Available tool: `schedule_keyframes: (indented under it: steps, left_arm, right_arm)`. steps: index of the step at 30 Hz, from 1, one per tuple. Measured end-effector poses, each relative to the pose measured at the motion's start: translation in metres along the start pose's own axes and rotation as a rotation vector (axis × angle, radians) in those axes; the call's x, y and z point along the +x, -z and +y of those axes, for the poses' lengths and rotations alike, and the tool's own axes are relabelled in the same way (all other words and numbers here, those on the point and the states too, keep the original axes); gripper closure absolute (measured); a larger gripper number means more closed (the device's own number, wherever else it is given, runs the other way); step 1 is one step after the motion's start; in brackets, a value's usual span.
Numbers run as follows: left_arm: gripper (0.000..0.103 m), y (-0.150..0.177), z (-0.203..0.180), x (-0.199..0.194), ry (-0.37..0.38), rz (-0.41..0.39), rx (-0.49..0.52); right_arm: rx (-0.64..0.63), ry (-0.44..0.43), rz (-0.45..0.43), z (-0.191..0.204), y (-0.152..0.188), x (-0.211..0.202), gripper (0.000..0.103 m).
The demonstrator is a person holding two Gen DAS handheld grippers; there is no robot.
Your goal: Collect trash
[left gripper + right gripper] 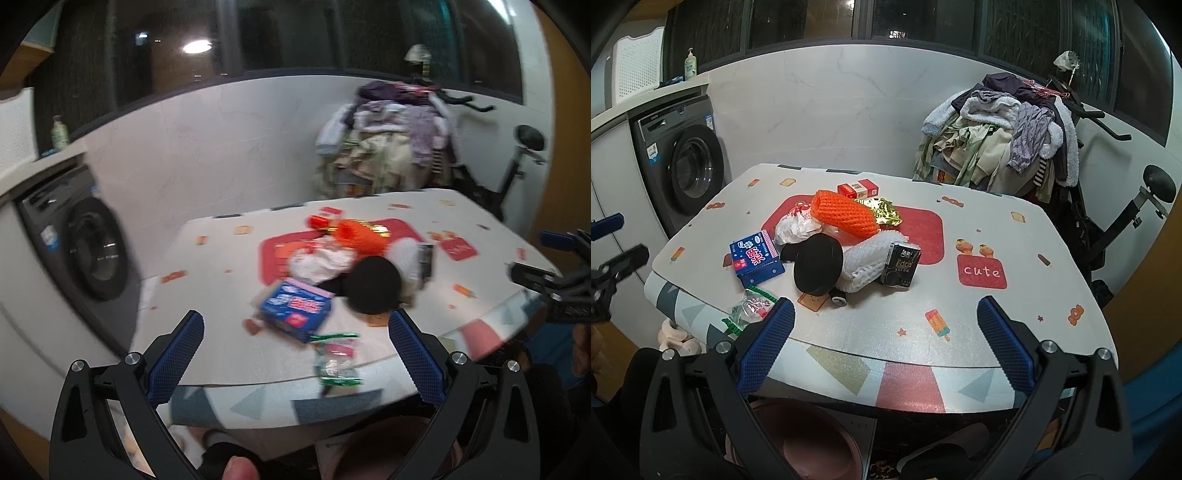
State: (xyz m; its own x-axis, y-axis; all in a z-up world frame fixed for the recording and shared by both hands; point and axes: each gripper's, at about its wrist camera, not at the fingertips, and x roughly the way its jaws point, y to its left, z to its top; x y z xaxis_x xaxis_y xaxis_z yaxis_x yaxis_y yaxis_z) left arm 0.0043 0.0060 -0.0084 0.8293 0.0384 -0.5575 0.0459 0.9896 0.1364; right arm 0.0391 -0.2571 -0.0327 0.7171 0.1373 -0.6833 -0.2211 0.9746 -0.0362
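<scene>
**Both grippers hanging open over a table heaped with trash**

The left gripper [295, 354] is hovering at the near edge of the table [1015, 325], its jaws spread wide and gripping nothing. The right gripper [885, 341] is doing the same, released and empty, a little further along the edge.

The trash is sitting in a loose heap at the table's middle. Most of it is looking light and easy to crush. The orange foam net [844, 214] and the white foam wrap [868, 258] are soft and springy, so a pinch anywhere across the body should hold. The white plastic bag [796, 227] and gold foil [884, 210] are limp and slippery; a bunched fold is the best place to grab. The blue box [755, 258], black box [900, 264] and red box [857, 189] are stiff card, likely empty, best taken across their narrow sides. The black disc [818, 266] is leaning on the foam wrap and looks rigid; its rim is the only good hold. The green-edged wrapper [751, 308] is lying nearest, at the edge just beside the right gripper's fingers, thin and crinkly.

The table is wearing a smooth printed cover that is draping over the front. Behind are standing a washer [690, 166], a clothes pile [997, 140] on an exercise bike, and dark windows. The left view is blurring.
</scene>
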Motion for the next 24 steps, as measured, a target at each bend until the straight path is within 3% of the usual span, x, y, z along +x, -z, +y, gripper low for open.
schedule_keyframes:
  steps: [1, 5, 6, 8, 11, 13, 15, 17, 20, 24]
  left_arm:
    - [0.005, 0.000, 0.004, 0.000, -0.028, -0.002, -0.015]
    - [0.005, 0.005, 0.026, 0.011, 0.092, 0.022, -0.127]
    - [0.005, 0.008, 0.027, 0.014, 0.087, 0.048, -0.119]
    - [0.005, 0.014, 0.028, 0.017, 0.032, 0.020, -0.073]
    - [0.005, 0.020, 0.031, 0.024, 0.061, -0.004, -0.062]
    - [0.005, 0.024, 0.036, 0.027, 0.096, -0.083, -0.077]
    - [0.005, 0.029, 0.038, 0.031, 0.074, -0.097, -0.059]
    - [0.005, 0.032, 0.037, 0.037, 0.082, -0.071, -0.040]
    - [0.005, 0.039, 0.036, 0.049, 0.129, 0.003, -0.029]
    - [0.005, 0.047, 0.034, 0.065, 0.167, 0.070, -0.044]
  right_arm:
    - [0.004, -0.002, -0.001, 0.000, 0.001, 0.001, 0.006]
    - [0.019, 0.002, -0.009, 0.000, 0.007, 0.007, 0.006]
    - [0.024, -0.010, -0.010, -0.001, 0.009, 0.009, 0.005]
    - [0.035, -0.061, -0.007, -0.001, 0.011, 0.013, 0.005]
    - [0.033, -0.067, 0.024, 0.002, 0.017, 0.024, 0.005]
    - [0.026, -0.065, 0.051, 0.004, 0.020, 0.033, 0.006]
    - [0.036, -0.075, 0.075, 0.005, 0.024, 0.041, 0.005]
    - [0.041, -0.091, 0.102, 0.007, 0.027, 0.049, 0.006]
    - [0.033, -0.023, 0.113, 0.010, 0.029, 0.057, 0.006]
    - [0.075, -0.058, 0.129, 0.004, 0.030, 0.070, 0.006]
